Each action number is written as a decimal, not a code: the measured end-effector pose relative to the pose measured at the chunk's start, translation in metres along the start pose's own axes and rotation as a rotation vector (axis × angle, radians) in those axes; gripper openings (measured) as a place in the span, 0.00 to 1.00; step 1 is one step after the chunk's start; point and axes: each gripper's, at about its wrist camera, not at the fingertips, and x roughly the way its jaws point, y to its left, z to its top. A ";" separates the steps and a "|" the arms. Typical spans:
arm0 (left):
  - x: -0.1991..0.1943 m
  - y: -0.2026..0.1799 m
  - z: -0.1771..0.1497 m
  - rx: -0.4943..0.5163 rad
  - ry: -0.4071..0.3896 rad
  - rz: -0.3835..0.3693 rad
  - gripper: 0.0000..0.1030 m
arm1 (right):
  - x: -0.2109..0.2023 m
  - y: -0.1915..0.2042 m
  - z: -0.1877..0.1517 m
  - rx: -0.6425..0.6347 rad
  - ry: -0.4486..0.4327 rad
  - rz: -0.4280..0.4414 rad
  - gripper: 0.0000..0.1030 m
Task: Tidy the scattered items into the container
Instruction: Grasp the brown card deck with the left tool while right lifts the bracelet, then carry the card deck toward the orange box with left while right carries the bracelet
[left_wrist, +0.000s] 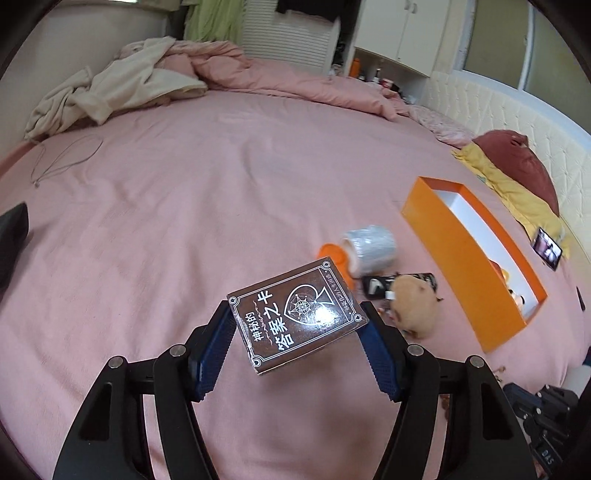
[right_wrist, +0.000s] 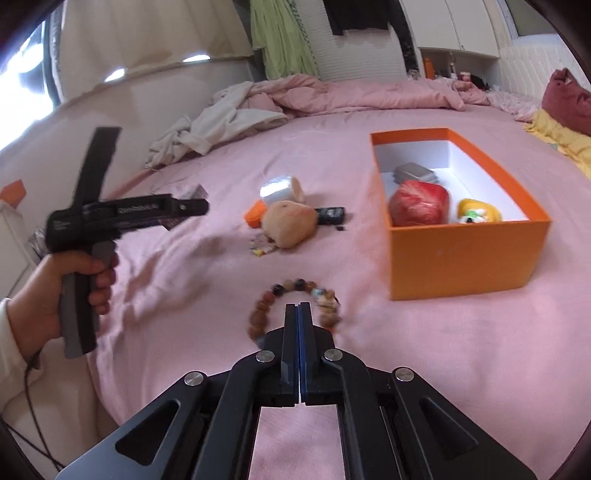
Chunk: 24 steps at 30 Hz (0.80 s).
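1. Landmark: orange box (right_wrist: 469, 254), open-topped, white inside, standing on the pink bedsheet (left_wrist: 184, 206).
2. Left gripper (left_wrist: 297, 325): clamped on a dark card box (left_wrist: 295, 317) printed with white Chinese characters and a spade emblem. Blue pads (left_wrist: 218, 343) pressing on its two opposite sides; card box tilted, lifted clear of the sheet, well to the near left of the orange box in the left wrist view.
3. Right gripper (right_wrist: 299, 306): jaws fully together, no visible gap. Bead bracelet (right_wrist: 295, 306) looped around the tips, blurred; one strand apparently pinched between the pads. Bracelet near the front left corner of the orange box, apart from it.
4. Inside the orange box: red wrapped lump (right_wrist: 419, 203) at the middle, yellow toy (right_wrist: 476, 212) to its right against the front wall, grey flat tin (right_wrist: 415, 171) towards the far wall.
5. Still loose on the sheet, left of the orange box: tan plush toy (right_wrist: 290, 223); small black packet (right_wrist: 330, 215) touching the plush on the side facing the box; clear shiny roll (right_wrist: 277, 190) just behind the plush; orange cap-like item (right_wrist: 255, 216) at its far-left side. Small scattered bits beside the plush, too small to identify.
6. Person's left hand (right_wrist: 62, 291) gripping the left tool's handle, far left of the orange box in the right wrist view; pale sleeve at the wrist.
7. Beyond the orange box: rumpled pink duvet (right_wrist: 369, 92) and cream garment (right_wrist: 221, 125) at the far side of the bed.
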 end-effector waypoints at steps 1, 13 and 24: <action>-0.001 -0.005 -0.002 0.011 0.000 -0.002 0.65 | 0.001 -0.004 -0.001 0.015 0.011 -0.001 0.03; 0.010 -0.011 -0.020 0.020 0.036 -0.003 0.65 | 0.051 0.019 0.000 -0.117 0.125 -0.068 0.10; 0.000 -0.024 -0.012 0.030 -0.005 -0.042 0.65 | 0.016 0.008 0.001 -0.020 0.066 -0.007 0.09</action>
